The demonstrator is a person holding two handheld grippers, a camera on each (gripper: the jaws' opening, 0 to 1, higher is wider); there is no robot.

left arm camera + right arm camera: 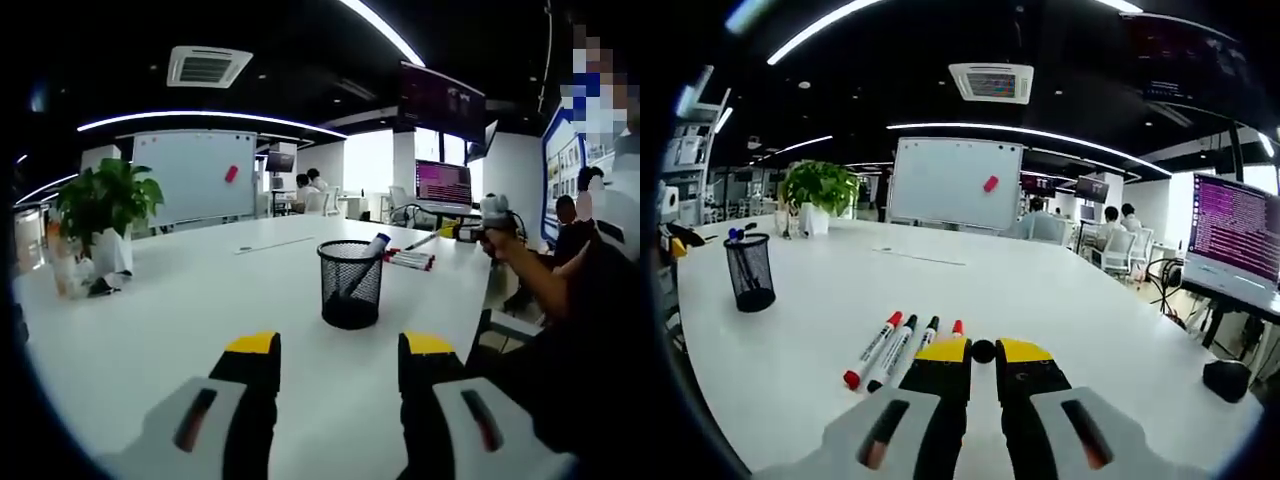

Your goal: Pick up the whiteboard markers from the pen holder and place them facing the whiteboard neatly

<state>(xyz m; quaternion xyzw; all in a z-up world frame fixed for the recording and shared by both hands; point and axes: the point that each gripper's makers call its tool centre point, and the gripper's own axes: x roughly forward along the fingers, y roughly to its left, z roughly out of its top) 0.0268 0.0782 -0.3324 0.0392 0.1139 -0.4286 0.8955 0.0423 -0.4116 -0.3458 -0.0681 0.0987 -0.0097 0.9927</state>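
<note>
A black mesh pen holder [350, 283] stands on the white table [180, 320], ahead of my open left gripper [340, 350], which holds nothing. A blue-capped marker [377, 243] sticks out of it. Several markers [410, 260] lie side by side behind the holder. In the right gripper view these markers [895, 352], with red and black caps, point toward the whiteboard [955, 183]. My right gripper [983, 352] is shut on a marker's round black end, just right of the row. The pen holder [750, 272] stands far left. A hand carries the right gripper [470, 230].
A potted plant [105, 205] sits at the table's left end, and the whiteboard [192, 175] stands beyond the table. A laptop [1235, 235] and a black mouse [1225, 378] are at the right. People sit in the background.
</note>
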